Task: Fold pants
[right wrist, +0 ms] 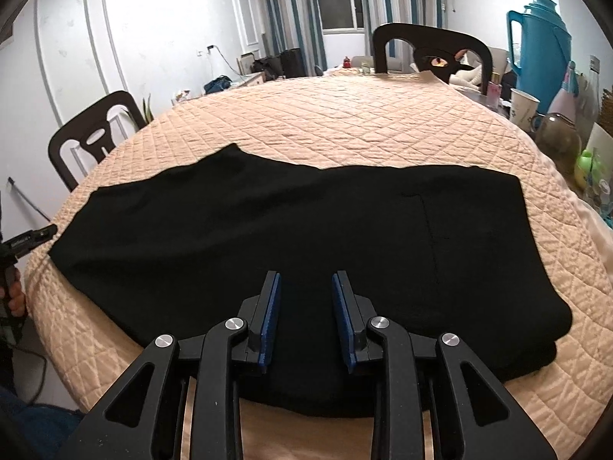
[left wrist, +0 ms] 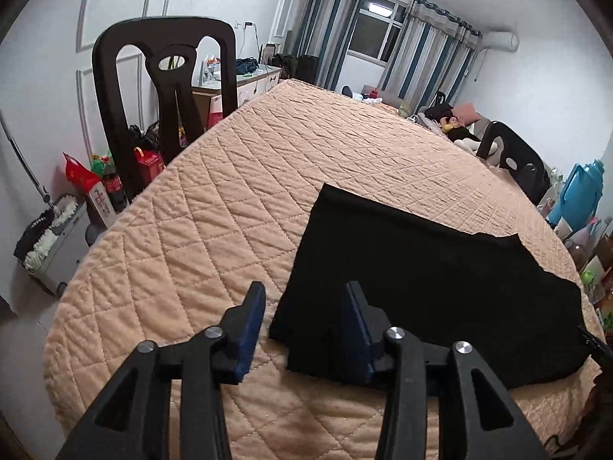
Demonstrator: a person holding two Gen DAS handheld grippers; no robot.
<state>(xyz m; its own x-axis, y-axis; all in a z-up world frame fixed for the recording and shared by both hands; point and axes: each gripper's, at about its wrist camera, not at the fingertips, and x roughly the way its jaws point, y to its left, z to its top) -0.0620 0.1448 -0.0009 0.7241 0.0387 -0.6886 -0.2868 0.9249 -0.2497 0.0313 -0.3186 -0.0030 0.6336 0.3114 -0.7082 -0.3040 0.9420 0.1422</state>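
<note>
Both jaws gape above black pants (right wrist: 291, 237) on quilted table (right wrist: 345, 122).

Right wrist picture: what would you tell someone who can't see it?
Black pants lie flat, folded lengthwise, across a peach quilted cover. The right gripper hovers over their near edge, jaws open and holding nothing. Dark chairs stand behind.

black pants (right wrist: 306, 230), peach diamond-quilted cover (left wrist: 230, 191)
</note>
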